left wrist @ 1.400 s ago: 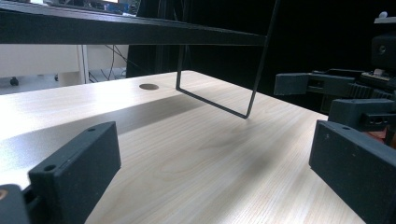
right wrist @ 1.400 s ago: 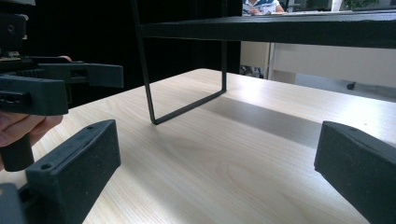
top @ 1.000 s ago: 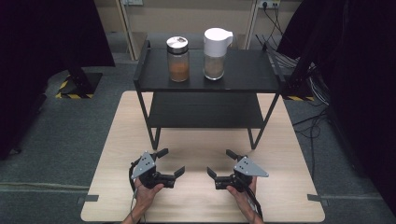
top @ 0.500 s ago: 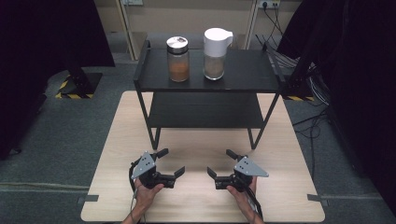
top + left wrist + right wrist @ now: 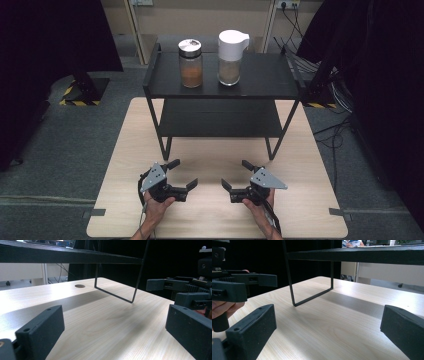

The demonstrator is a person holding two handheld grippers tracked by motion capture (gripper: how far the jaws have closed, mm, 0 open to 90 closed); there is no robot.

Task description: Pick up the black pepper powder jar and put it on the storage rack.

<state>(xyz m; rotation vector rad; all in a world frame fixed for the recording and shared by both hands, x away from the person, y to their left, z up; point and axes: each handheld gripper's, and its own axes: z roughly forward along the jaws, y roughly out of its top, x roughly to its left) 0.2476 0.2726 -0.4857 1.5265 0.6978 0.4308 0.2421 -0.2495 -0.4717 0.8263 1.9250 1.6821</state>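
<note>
Left gripper (image 5: 182,175) and right gripper (image 5: 234,175) rest near the tabletop's (image 5: 210,150) front edge, jaws spread, seemingly empty.

A: Report the right gripper (image 5: 328,340).
B: Jaws spread wide, nothing between them, low over the table (image 5: 342,322).
A: Ahead?
B: Rack (image 5: 352,255): black shelf overhead, thin wire leg (image 5: 312,296) resting on the table.
A: At left?
B: Left gripper (image 5: 239,286), held in a hand (image 5: 223,308), jaws apart.
</note>
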